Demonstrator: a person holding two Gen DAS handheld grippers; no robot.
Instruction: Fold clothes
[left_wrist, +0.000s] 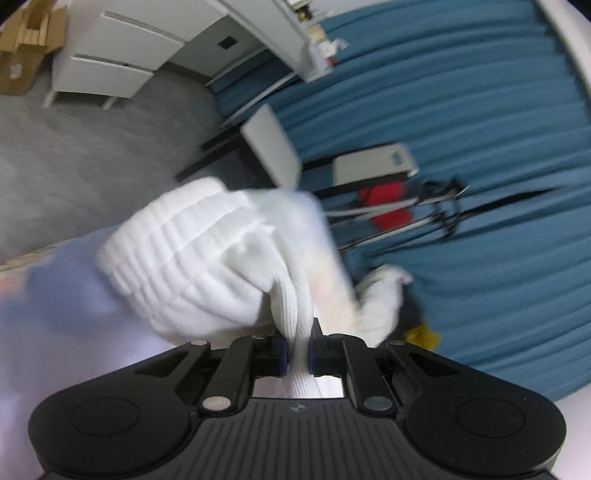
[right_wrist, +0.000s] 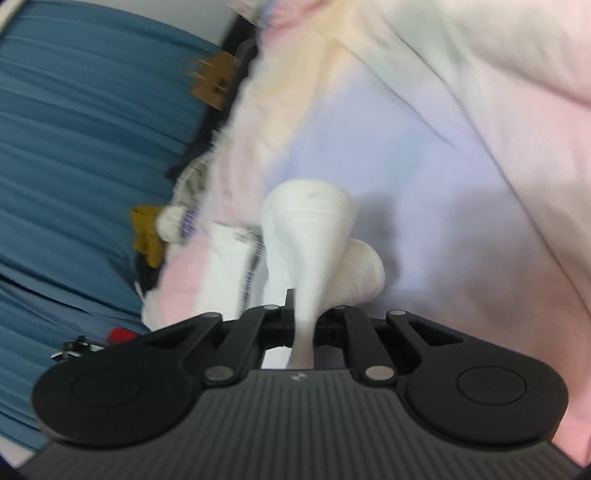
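My left gripper (left_wrist: 298, 347) is shut on a white ribbed sock (left_wrist: 192, 251); the cloth is pinched between its blue pads and bunches out ahead, lifted above the pastel sheet (left_wrist: 55, 295). My right gripper (right_wrist: 303, 317) is shut on a white sock (right_wrist: 310, 229), which fans out ahead of the jaws over the pastel tie-dye sheet (right_wrist: 424, 155). A second rounded white sock part (right_wrist: 362, 269) lies just right of it. I cannot tell whether both grippers hold the same sock.
Blue curtain (left_wrist: 461, 110) fills the right of the left wrist view and also shows in the right wrist view (right_wrist: 74, 129). White drawers (left_wrist: 110, 62), a cardboard box (left_wrist: 26, 44), grey floor, a red cloth (left_wrist: 388, 206). More clothes (right_wrist: 177, 221) lie at the sheet's edge.
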